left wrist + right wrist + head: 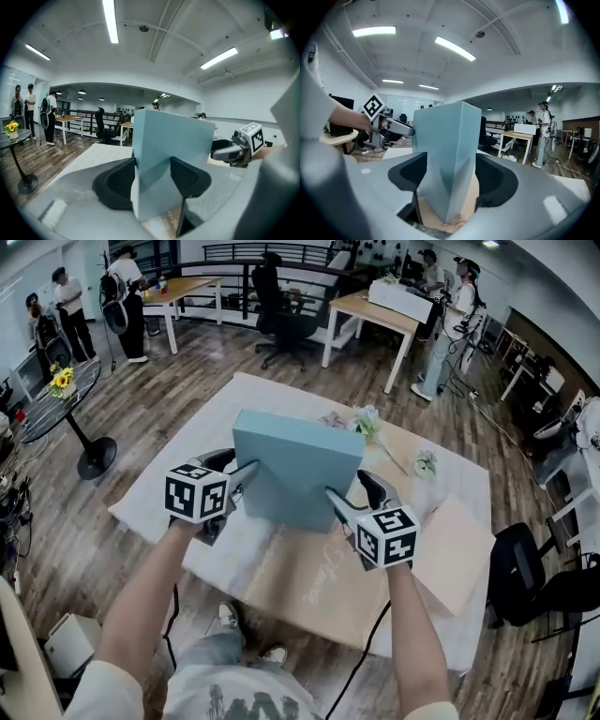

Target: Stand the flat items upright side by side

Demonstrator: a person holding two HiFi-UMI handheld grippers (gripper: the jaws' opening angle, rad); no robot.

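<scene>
A light-blue flat box (295, 474) stands upright on its lower edge over a tan flat item (309, 577) that lies on the table. My left gripper (246, 474) is shut on the box's left edge; in the left gripper view both pads press on the blue box (173, 140). My right gripper (342, 498) straddles the box's lower right corner. In the right gripper view the blue box (445, 140) sits between the jaws, with a gap showing beside the right pad (494, 180), so this gripper is open.
The table carries a white cloth (150, 493). A second tan flat piece (459, 549) lies at the right. Small flowers (367, 420) lie behind the box. A black chair (525, 568) stands right of the table, a round side table (56, 390) far left. People stand in the background.
</scene>
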